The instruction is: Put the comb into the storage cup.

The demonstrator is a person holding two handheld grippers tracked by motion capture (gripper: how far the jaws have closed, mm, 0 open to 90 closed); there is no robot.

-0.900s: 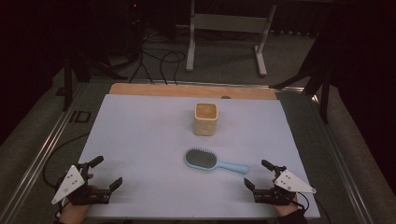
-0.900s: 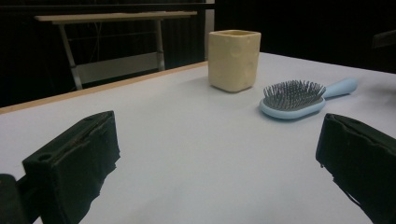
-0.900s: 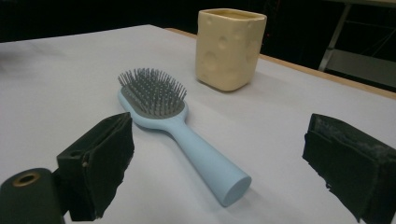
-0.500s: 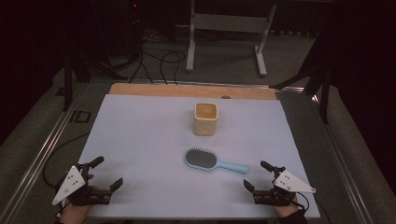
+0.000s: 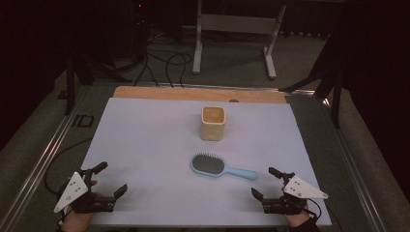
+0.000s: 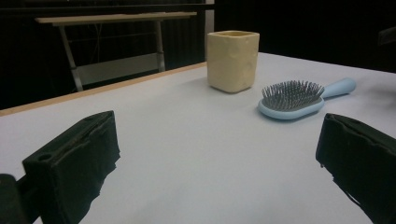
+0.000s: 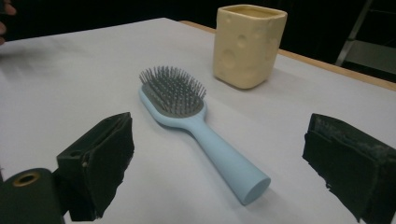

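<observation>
A light-blue hairbrush is lying bristles-up at the middle of the white table, handle pointing toward my right gripper, which I am resting nearby, jaws apart, lined up for that handle. A yellow cup is standing just behind. My left gripper is waiting wide apart, empty.

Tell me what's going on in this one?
A person holds a gripper in each hand at the near edge of the table. The left gripper and right gripper are both open and hold nothing. A blue hairbrush lies bristles up between them, handle toward the right gripper, with a yellow cup upright behind it.
</observation>
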